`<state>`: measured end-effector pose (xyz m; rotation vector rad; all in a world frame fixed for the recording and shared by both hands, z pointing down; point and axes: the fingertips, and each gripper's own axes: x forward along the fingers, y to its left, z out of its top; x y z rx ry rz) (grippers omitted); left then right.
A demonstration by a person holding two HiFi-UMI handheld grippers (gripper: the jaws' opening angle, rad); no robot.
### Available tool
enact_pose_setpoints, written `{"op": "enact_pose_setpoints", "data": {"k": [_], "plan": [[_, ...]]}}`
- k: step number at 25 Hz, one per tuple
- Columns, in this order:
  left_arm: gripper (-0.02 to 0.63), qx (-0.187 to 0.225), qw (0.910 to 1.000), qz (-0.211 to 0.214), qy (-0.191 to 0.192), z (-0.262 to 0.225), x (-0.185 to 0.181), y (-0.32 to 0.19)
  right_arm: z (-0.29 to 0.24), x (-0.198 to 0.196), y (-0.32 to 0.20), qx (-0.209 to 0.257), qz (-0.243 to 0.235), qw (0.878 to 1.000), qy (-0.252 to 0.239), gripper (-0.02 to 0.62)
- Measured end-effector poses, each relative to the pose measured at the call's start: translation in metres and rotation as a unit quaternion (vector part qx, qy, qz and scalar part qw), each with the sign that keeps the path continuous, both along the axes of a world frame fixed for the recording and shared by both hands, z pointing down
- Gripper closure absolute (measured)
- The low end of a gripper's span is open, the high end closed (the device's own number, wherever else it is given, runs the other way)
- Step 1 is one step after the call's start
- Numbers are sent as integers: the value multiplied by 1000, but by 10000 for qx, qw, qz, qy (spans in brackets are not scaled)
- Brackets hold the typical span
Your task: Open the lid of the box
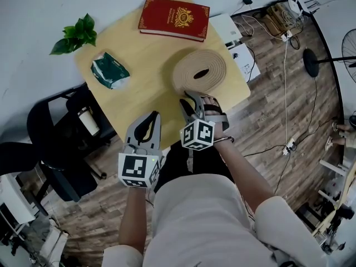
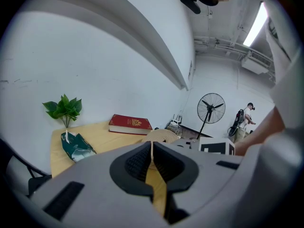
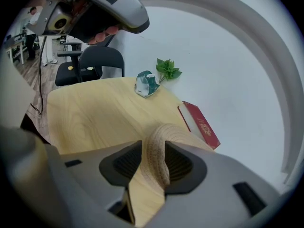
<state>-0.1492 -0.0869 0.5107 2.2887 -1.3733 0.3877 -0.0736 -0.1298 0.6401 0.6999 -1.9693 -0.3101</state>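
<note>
A round beige woven box (image 1: 199, 70) with a dark slot in its lid lies on the wooden table (image 1: 142, 52); a flat red box (image 1: 173, 18) with a gold crest sits at the far edge. My right gripper (image 1: 191, 98) is at the round box's near rim. In the right gripper view the ribbed beige rim (image 3: 159, 137) fills the narrow gap of that gripper (image 3: 154, 148). My left gripper (image 1: 149, 117) hovers at the table's near edge, its jaws together on nothing (image 2: 152, 148). Beyond it lie the round box (image 2: 160, 136) and the red box (image 2: 129, 124).
A green tissue pack (image 1: 109, 70) and a small plant (image 1: 75, 35) sit at the table's left end. A black office chair (image 1: 61, 143) stands left of the table. White boxes and cables (image 1: 236, 38) lie on the floor to the right. A standing fan (image 2: 211, 107) and a person (image 2: 247, 115) are far off.
</note>
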Motion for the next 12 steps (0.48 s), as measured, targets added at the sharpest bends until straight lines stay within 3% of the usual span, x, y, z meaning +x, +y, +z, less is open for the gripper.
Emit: {"op": "enact_pose_setpoints", "data": {"k": [12], "plan": [[591, -9, 10000, -71, 2, -1, 2, 5, 7, 7, -3, 245, -105, 9990, 353, 449]]}}
